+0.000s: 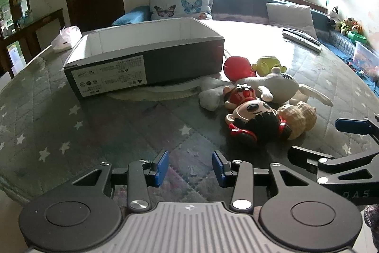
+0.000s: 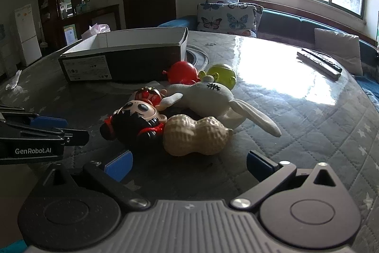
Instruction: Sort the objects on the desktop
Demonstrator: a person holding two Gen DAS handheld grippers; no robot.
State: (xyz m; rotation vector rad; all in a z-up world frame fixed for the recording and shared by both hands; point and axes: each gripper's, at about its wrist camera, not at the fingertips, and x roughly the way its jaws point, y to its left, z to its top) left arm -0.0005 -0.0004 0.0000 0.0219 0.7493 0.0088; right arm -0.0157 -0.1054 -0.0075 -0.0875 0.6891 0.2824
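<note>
A pile of toys lies on the table: a black-haired doll head [image 1: 255,120] [image 2: 137,117], a peanut toy [image 1: 298,119] [image 2: 196,136], a white knitted rabbit [image 1: 272,87] [image 2: 213,96], a red round toy [image 1: 238,68] [image 2: 183,72], a yellow-green round toy [image 1: 267,65] [image 2: 222,74] and a small red figure [image 1: 241,96] [image 2: 149,95]. An open black box [image 1: 146,56] [image 2: 123,53] stands behind them, empty as far as I see. My left gripper [image 1: 190,168] is open and empty, left of the pile. My right gripper [image 2: 189,165] is open, just in front of the peanut.
The table has a grey quilted star cover [image 1: 71,125] under glass. Two remote controls [image 1: 302,38] [image 2: 319,61] lie far right. A tissue pack [image 1: 65,38] sits beyond the box. A crumpled tissue [image 2: 14,81] lies at the left edge. A sofa with butterfly cushions [image 1: 180,4] stands behind.
</note>
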